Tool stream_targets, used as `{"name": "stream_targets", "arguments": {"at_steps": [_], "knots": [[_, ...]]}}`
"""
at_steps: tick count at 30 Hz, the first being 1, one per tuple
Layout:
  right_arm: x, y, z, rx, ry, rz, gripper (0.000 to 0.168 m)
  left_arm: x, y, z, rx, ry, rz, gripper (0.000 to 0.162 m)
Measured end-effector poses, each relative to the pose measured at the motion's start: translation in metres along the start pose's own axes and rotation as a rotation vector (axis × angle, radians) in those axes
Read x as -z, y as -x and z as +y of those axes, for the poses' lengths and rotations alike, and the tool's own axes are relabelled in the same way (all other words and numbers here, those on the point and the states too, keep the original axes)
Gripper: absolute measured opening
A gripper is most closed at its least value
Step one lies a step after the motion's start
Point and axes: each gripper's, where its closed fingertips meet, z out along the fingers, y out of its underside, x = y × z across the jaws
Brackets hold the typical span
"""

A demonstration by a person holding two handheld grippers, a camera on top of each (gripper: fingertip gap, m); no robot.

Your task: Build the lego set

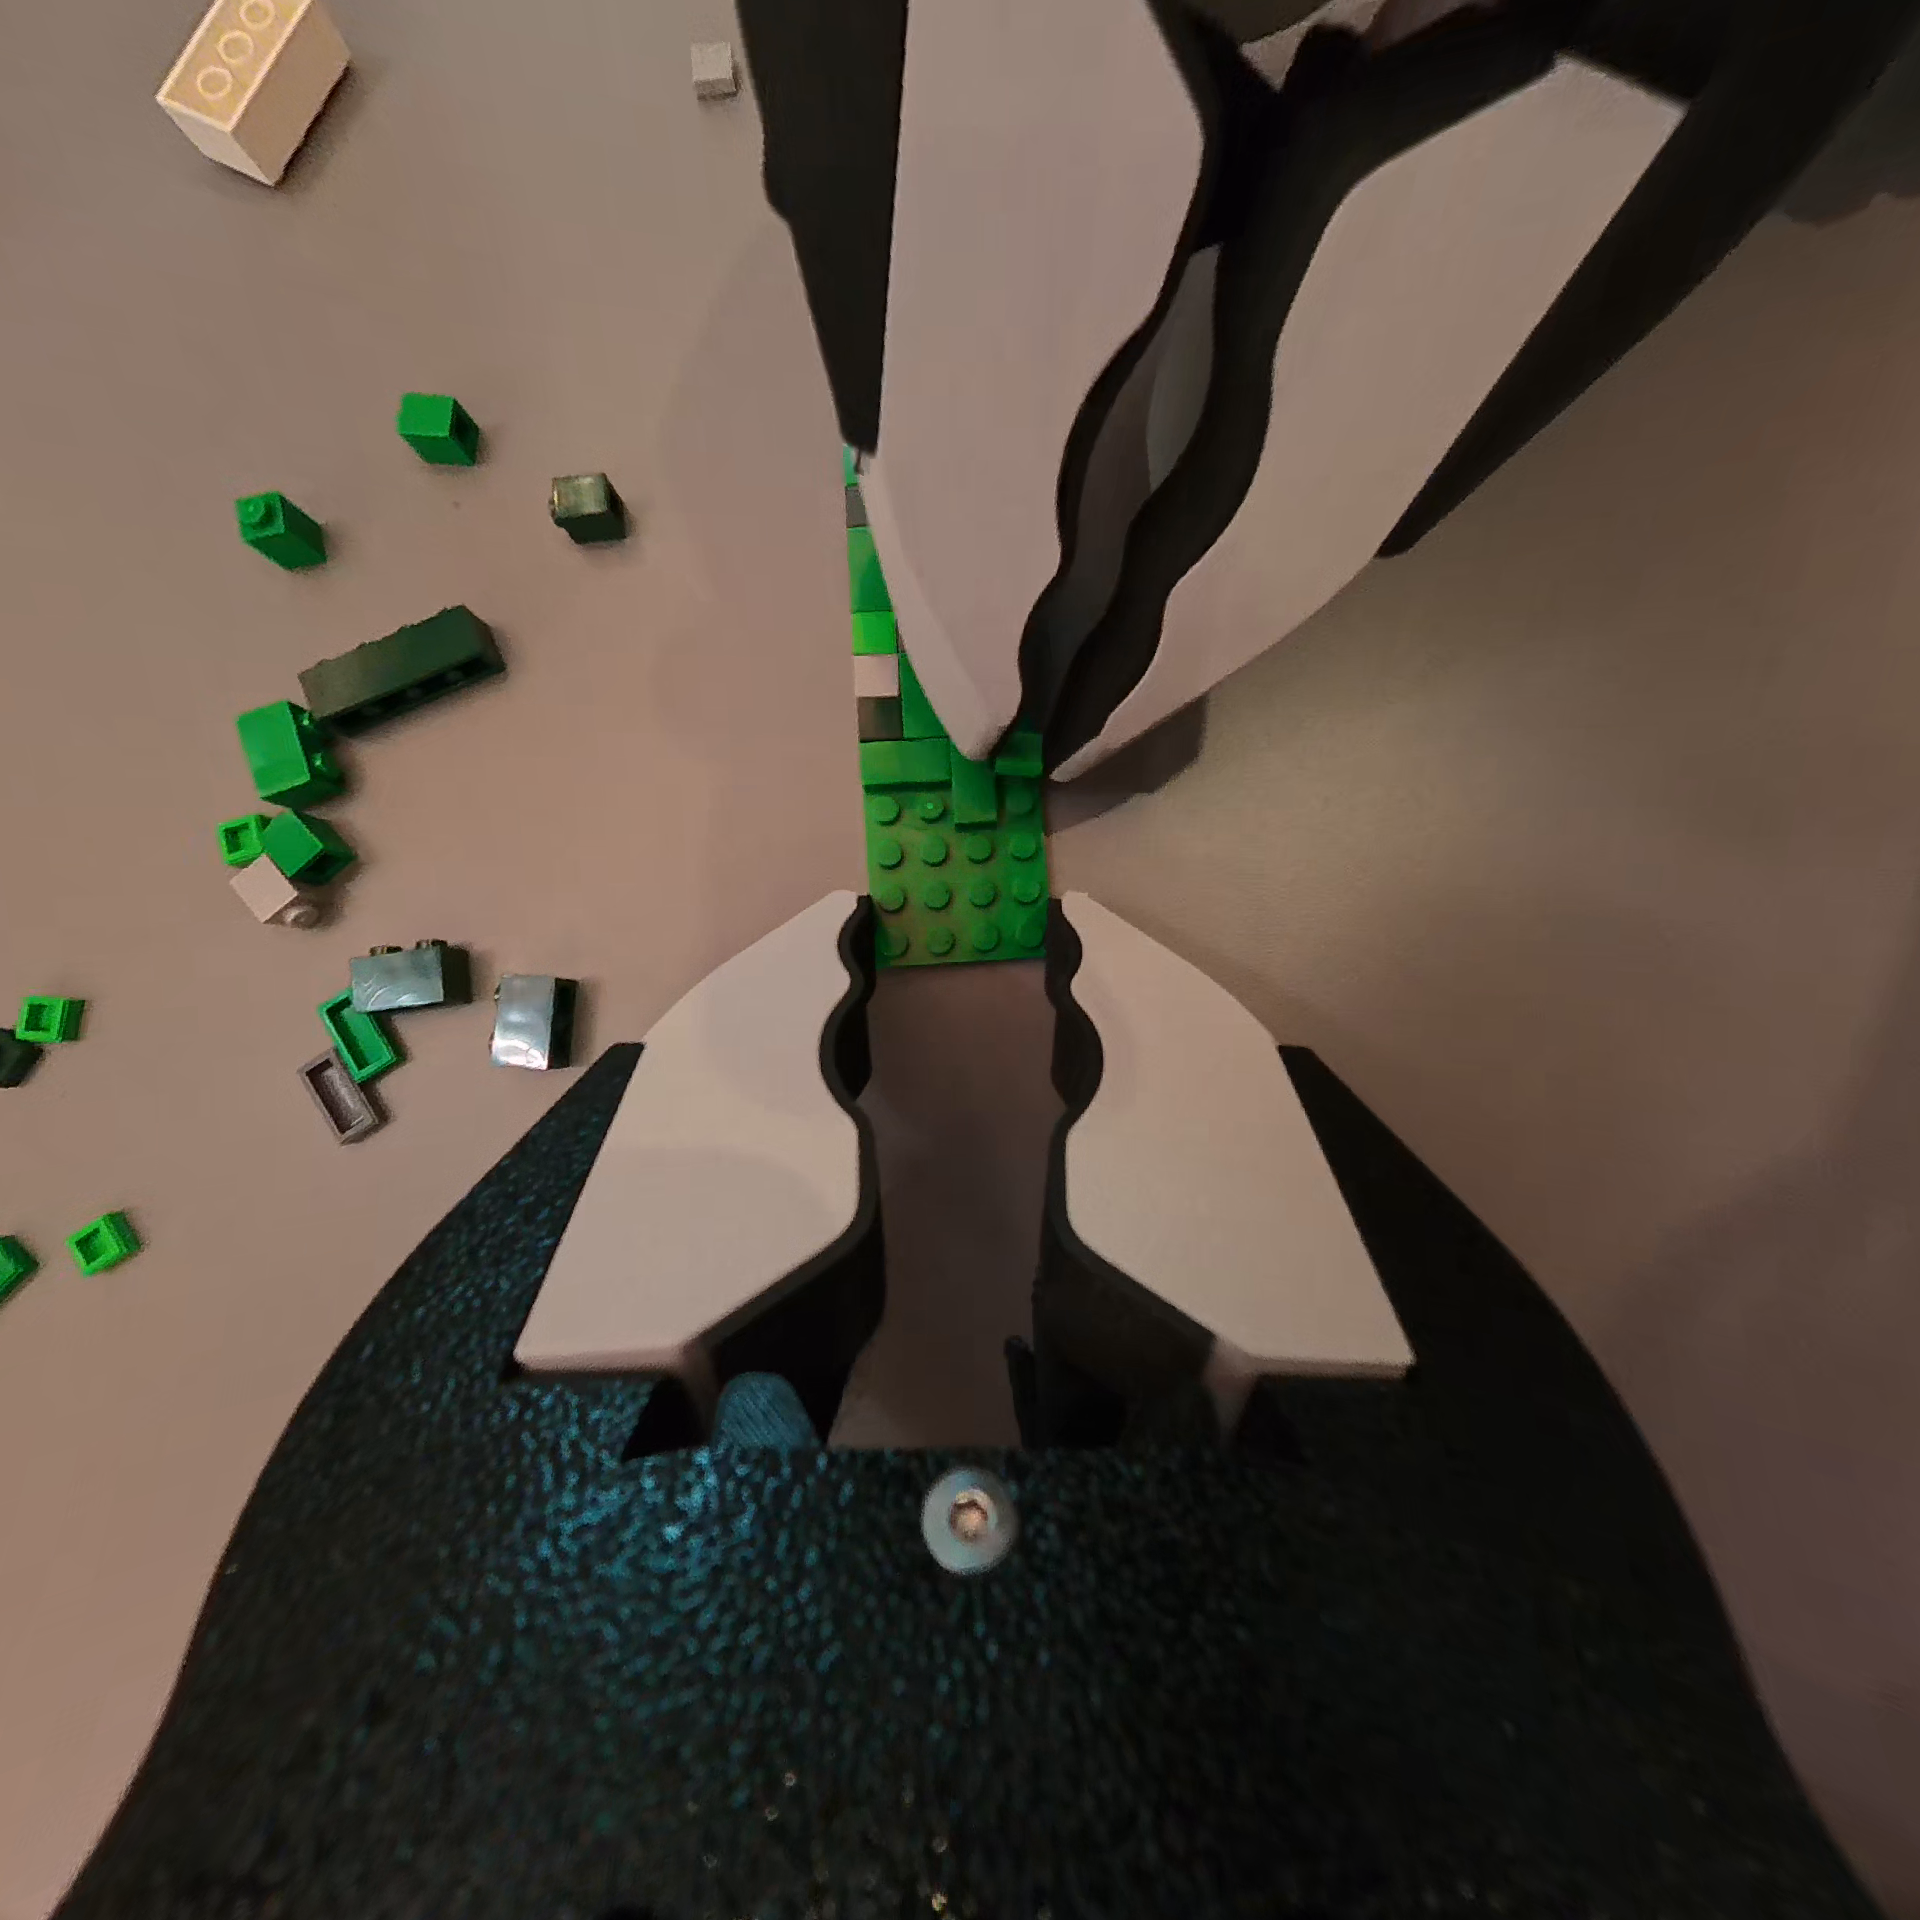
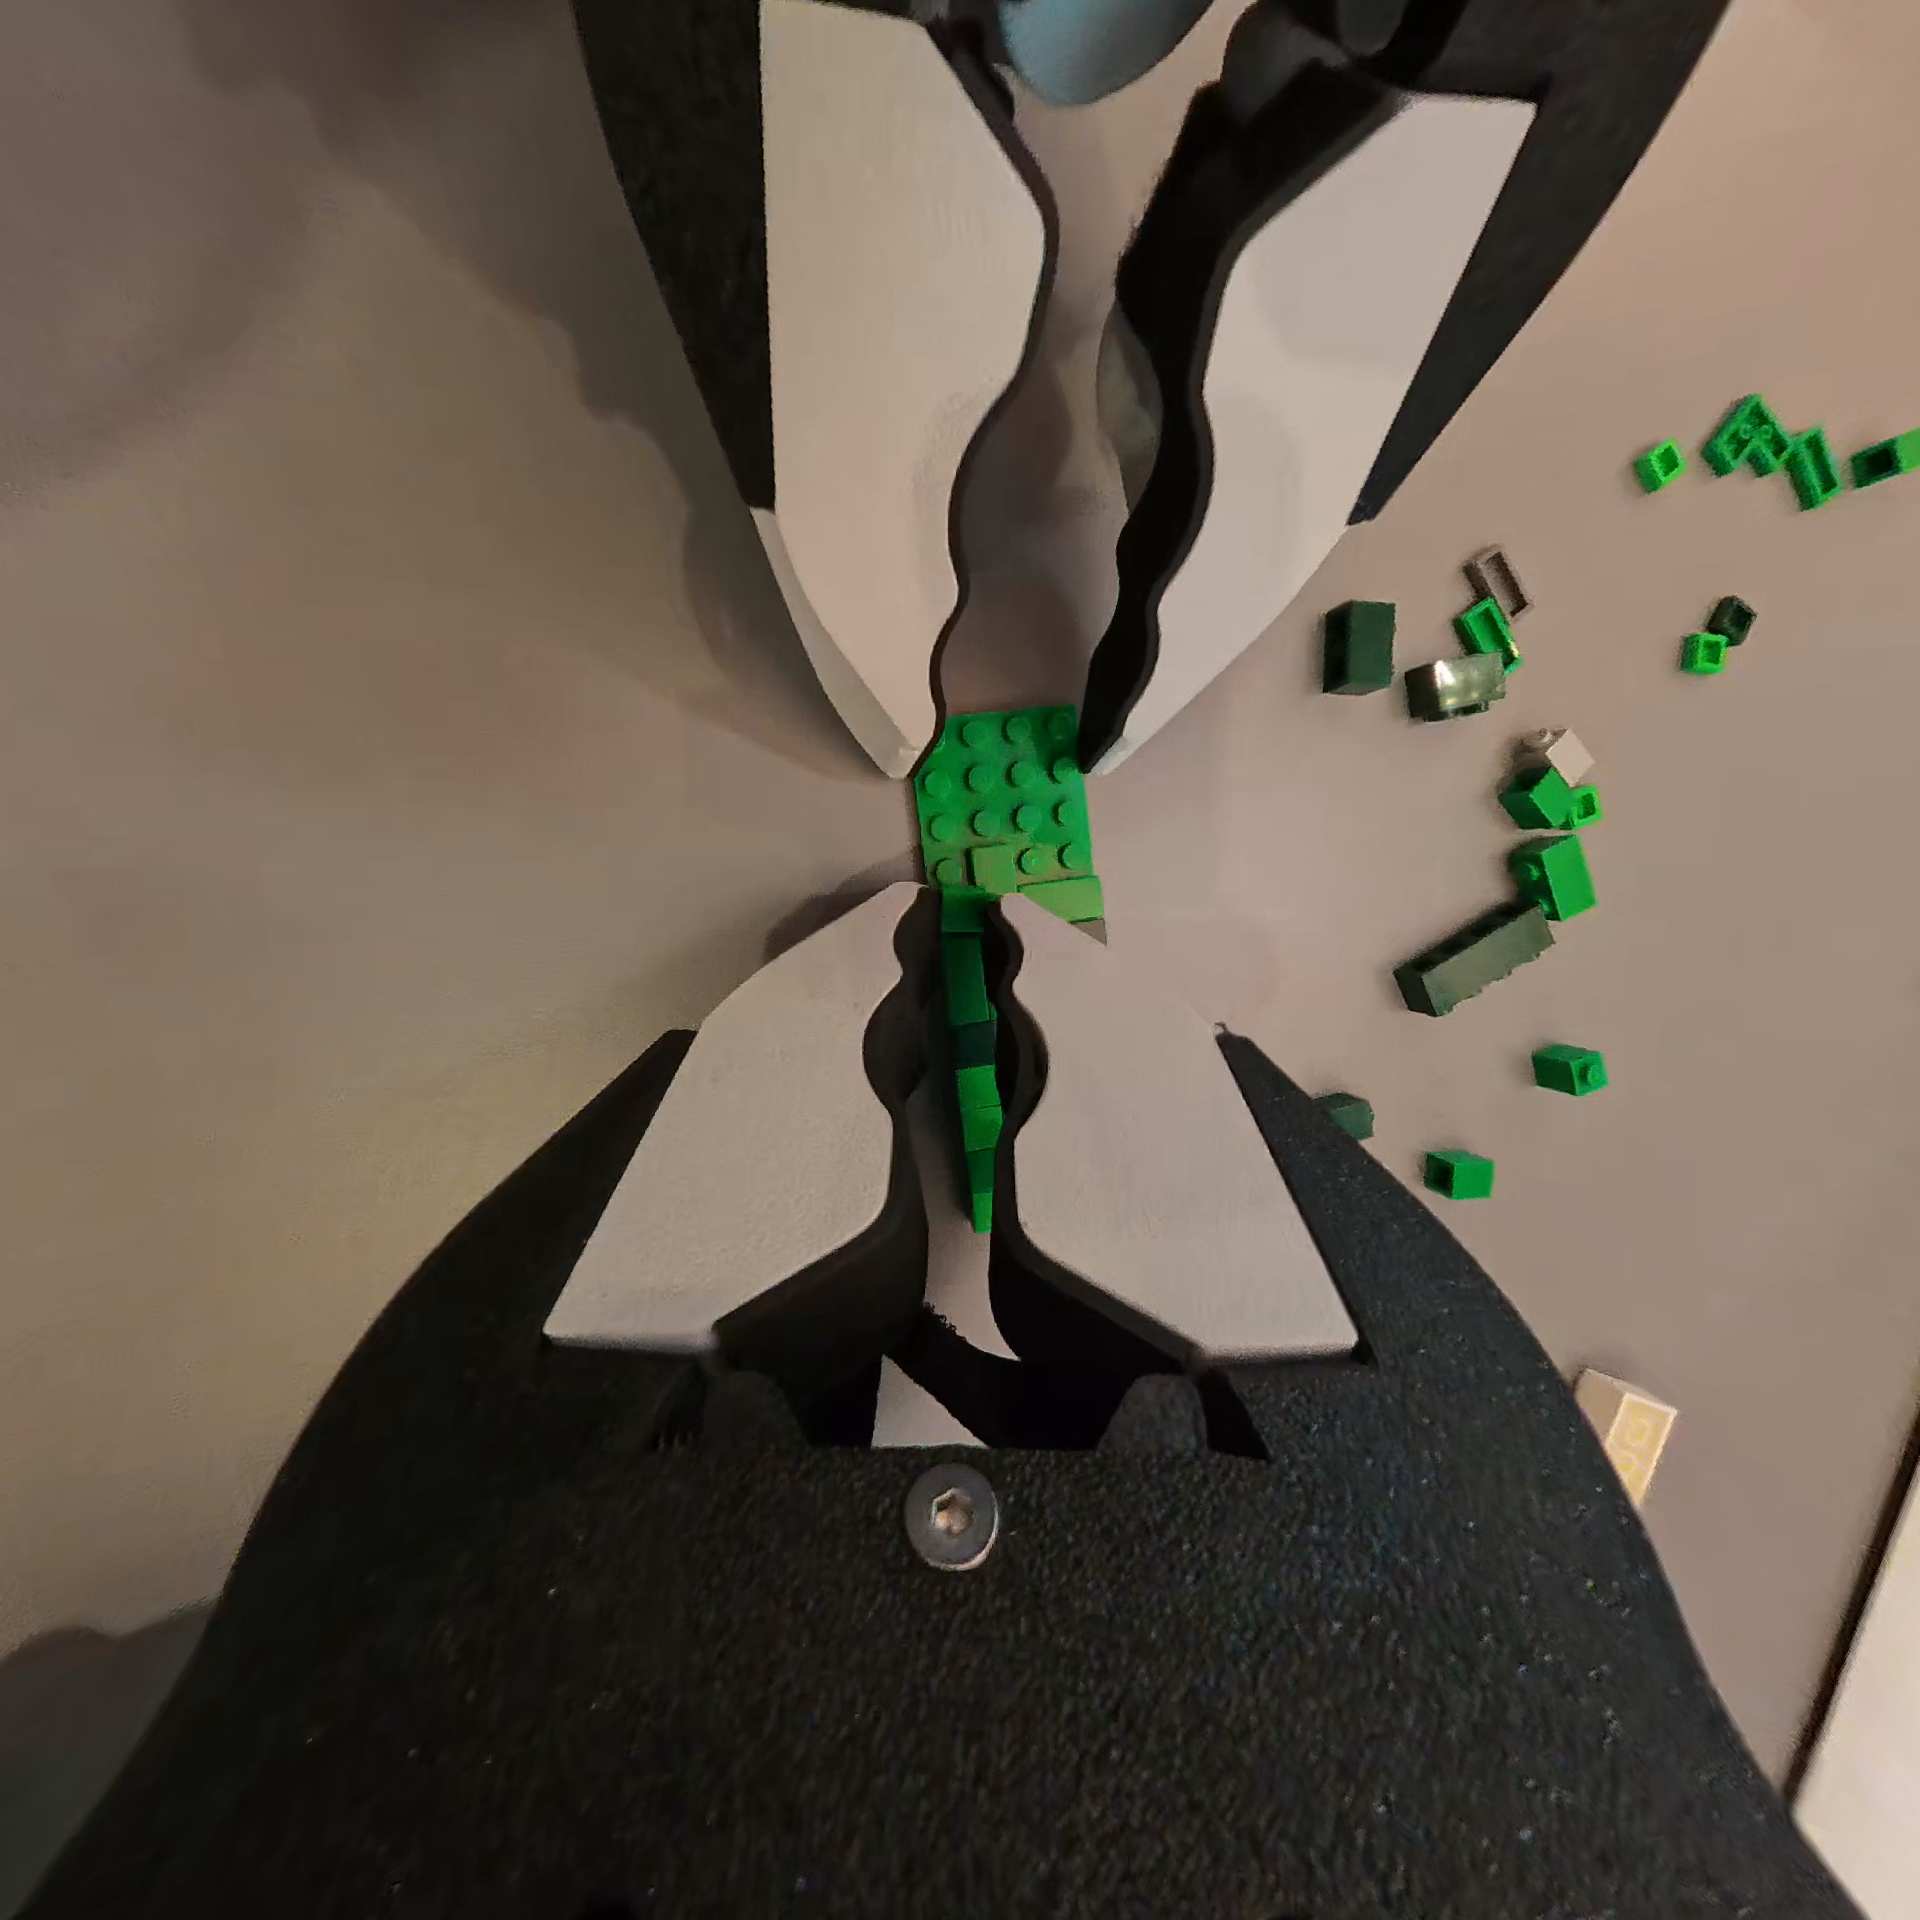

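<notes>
A green studded plate (image 1: 956, 883) lies on the grey table with green and grey bricks (image 1: 883, 665) stacked on its far part. My left gripper (image 1: 961, 909) is shut on the plate's near edge, one finger on each side. My right gripper (image 1: 1023, 764) comes in from the top, its fingers nearly together on a small green brick (image 1: 1018, 750) at the edge of the stacked bricks. In the right wrist view my right gripper (image 2: 951, 904) straddles the row of green bricks (image 2: 971, 1039), and the left gripper (image 2: 997, 764) holds the plate (image 2: 997, 800) from the far side.
Several loose green, dark green and grey bricks (image 1: 312, 748) lie left of the plate, among them a long dark green brick (image 1: 405, 670). A tan brick (image 1: 255, 88) lies at the far left. In the right wrist view they lie on the right (image 2: 1538, 862). Left and right tips are no more than a few centimetres apart.
</notes>
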Motion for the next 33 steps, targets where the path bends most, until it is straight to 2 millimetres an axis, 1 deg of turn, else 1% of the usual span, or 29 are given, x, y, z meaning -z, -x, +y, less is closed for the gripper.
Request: {"name": "stream_targets", "arguments": {"at_steps": [13, 28, 33], "knots": [[0.0002, 0.0016, 0.0036, 0.064, 0.122, -0.006, 0.008, -0.0001, -0.0006, 0.0003, 0.015, 0.003, 0.008, 0.031], [-0.0002, -0.0004, 0.0035, 0.075, 0.115, 0.022, 0.008, 0.0005, -0.0005, -0.0008, 0.072, -0.025, 0.037, 0.031], [-0.0003, 0.0001, 0.0037, 0.083, 0.123, 0.023, 0.010, 0.0003, -0.0005, -0.0006, 0.065, -0.014, 0.027, 0.031]]}}
